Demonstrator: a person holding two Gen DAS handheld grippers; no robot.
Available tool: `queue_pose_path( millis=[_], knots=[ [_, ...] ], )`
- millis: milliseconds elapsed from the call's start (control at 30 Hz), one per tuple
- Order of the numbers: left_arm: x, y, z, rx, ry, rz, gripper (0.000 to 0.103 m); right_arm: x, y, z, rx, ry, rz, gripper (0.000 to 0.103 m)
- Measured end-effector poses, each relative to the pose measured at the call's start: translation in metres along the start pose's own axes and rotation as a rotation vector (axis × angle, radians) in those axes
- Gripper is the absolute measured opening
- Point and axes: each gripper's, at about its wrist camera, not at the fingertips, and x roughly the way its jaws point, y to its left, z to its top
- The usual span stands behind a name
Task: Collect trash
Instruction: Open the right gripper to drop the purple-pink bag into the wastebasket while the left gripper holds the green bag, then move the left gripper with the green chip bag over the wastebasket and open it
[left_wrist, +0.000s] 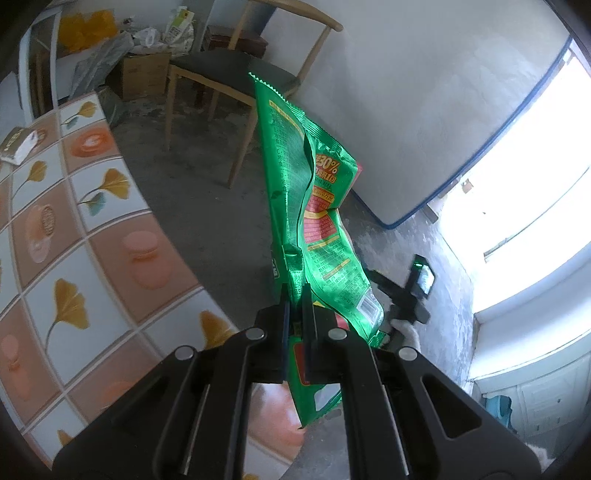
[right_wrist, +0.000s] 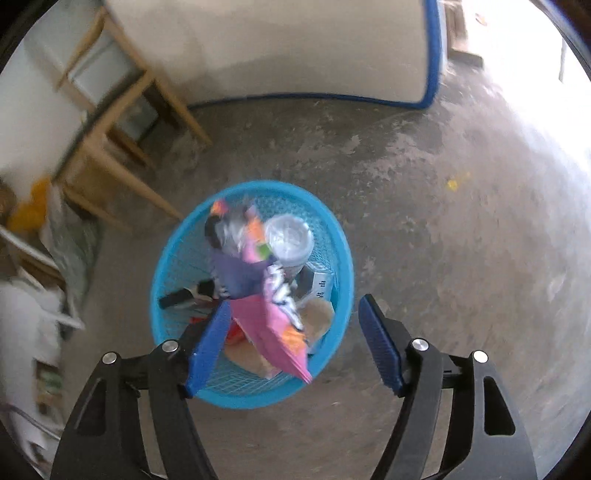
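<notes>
My left gripper is shut on a green snack bag, which stands up from the jaws beside the tiled table edge. My right gripper is open above a blue mesh trash basket on the concrete floor. A pink and purple snack wrapper sits blurred between the fingers over the basket, loose from the pads. Inside the basket lie a clear plastic cup, a small box and other scraps. The right gripper also shows in the left wrist view, past the green bag.
A table with flower-pattern tiles fills the left, with a small box on it. A wooden chair and cardboard boxes stand behind. A white mattress with blue trim leans on the wall. Wooden chair legs stand left of the basket.
</notes>
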Motion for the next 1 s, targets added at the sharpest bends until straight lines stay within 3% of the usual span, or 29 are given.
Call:
queue_pose_path(
  millis=[100, 200, 333, 433, 567, 767, 900, 1000],
  knots=[
    [0.011, -0.008, 0.002, 0.015, 0.012, 0.009, 0.004, -0.041, -0.012, -0.010, 0.071, -0.042, 0.109, 0.070],
    [0.021, -0.014, 0.003, 0.019, 0.028, 0.014, 0.004, -0.087, -0.013, -0.023, 0.121, -0.050, 0.312, 0.070],
    [0.039, -0.022, 0.002, 0.033, 0.074, 0.002, 0.004, -0.123, -0.002, -0.042, 0.215, 0.070, 0.708, 0.081],
    [0.056, -0.030, 0.002, 0.047, 0.116, -0.023, 0.004, -0.132, 0.018, -0.051, 0.247, 0.196, 0.925, 0.084],
    [0.081, -0.039, 0.004, 0.041, 0.169, -0.046, 0.004, -0.131, 0.031, -0.058, 0.262, 0.270, 0.989, 0.084],
    [0.103, -0.046, 0.002, 0.051, 0.244, -0.100, 0.004, -0.124, 0.048, -0.057, 0.222, 0.357, 0.972, 0.082],
    [0.110, -0.049, -0.001, 0.050, 0.264, -0.133, 0.004, -0.128, 0.057, -0.058, 0.168, 0.400, 0.942, 0.062],
    [0.113, -0.048, 0.000, 0.048, 0.268, -0.134, 0.004, -0.135, 0.057, -0.060, 0.149, 0.399, 0.918, 0.039]
  ],
)
